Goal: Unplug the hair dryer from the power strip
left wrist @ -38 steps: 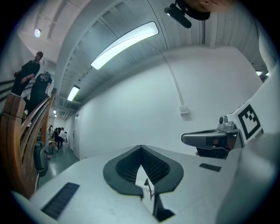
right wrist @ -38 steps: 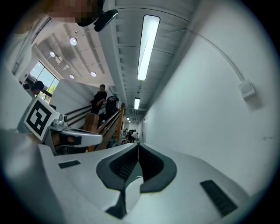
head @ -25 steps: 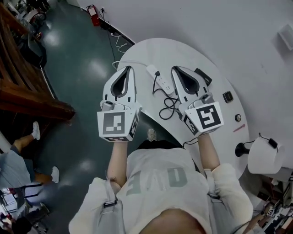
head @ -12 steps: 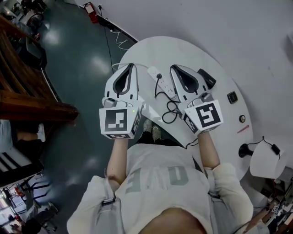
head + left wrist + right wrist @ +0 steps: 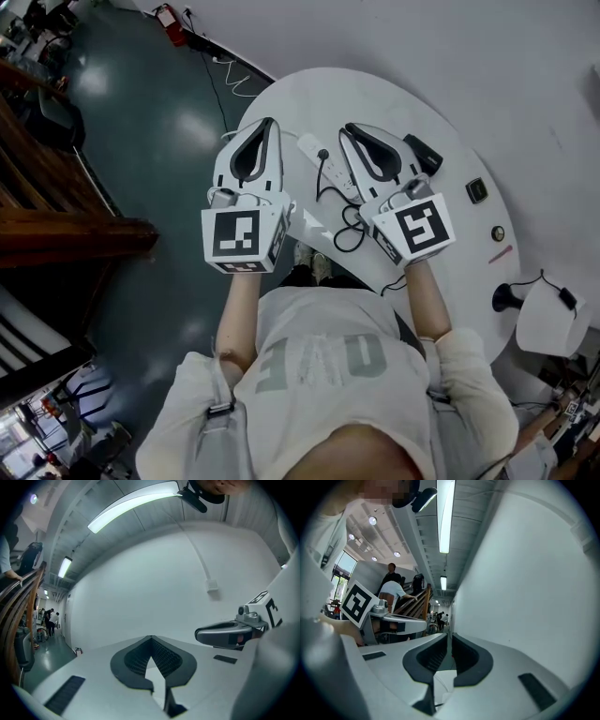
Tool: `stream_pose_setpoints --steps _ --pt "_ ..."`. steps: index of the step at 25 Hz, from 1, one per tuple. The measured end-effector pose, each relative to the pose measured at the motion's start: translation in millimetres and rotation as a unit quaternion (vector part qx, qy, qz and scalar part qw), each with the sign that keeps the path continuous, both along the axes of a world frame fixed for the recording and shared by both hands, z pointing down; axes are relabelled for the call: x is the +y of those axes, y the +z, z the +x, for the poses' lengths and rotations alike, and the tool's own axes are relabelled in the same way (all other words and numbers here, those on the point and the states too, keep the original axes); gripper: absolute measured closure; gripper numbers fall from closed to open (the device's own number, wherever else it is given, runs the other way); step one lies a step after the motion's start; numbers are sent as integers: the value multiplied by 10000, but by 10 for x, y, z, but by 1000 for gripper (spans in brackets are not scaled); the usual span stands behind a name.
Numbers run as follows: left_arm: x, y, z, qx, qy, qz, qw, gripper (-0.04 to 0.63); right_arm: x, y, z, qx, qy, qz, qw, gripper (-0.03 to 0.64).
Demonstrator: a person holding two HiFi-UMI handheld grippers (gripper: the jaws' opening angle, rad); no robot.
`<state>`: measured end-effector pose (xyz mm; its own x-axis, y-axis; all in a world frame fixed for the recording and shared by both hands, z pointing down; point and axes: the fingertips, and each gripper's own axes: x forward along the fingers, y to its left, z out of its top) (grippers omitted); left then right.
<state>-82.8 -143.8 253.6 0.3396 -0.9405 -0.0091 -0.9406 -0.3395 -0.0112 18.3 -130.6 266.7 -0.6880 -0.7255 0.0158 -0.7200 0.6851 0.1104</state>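
White rounded table (image 5: 375, 98) stands over a dark floor. A black cable (image 5: 345, 225) coils near its front edge. The left gripper (image 5: 269, 124) and right gripper (image 5: 347, 131), both with jaws pressed together and empty, flank the white power strip (image 5: 317, 155), which has a black plug seated in it.

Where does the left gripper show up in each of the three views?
Head view: left gripper left of centre, shut.
Left gripper view: left gripper at bottom centre, closed.
Right gripper view: left gripper at middle left, pointing right.
Shared landmark: wooden stair railing.
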Motion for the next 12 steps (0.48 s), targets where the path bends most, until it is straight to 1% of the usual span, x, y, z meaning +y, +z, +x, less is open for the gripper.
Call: stream_pose_setpoints --steps 3,5,6,8,10,12 --pt "-111 108 37 -14 189 -169 9997 583 -66 39 -12 -11 -23 -32 10000 592" --pt "-217 277 101 -203 444 -501 9976 583 -113 81 -25 -21 -65 -126 9999 584" --pt "-287 397 139 -366 610 -726 9948 583 -138 106 -32 -25 -93 -189 9998 573" --pt "-441 658 207 -716 983 -1143 9860 583 -189 159 -49 -20 -153 -319 9994 532" --pt "-583 890 269 -1002 1324 -1462 9752 583 -233 212 -50 51 -168 -390 9991 517" --pt "-691 1117 338 -1331 1643 -1719 9622 583 -276 269 -24 158 -128 -415 9989 507"
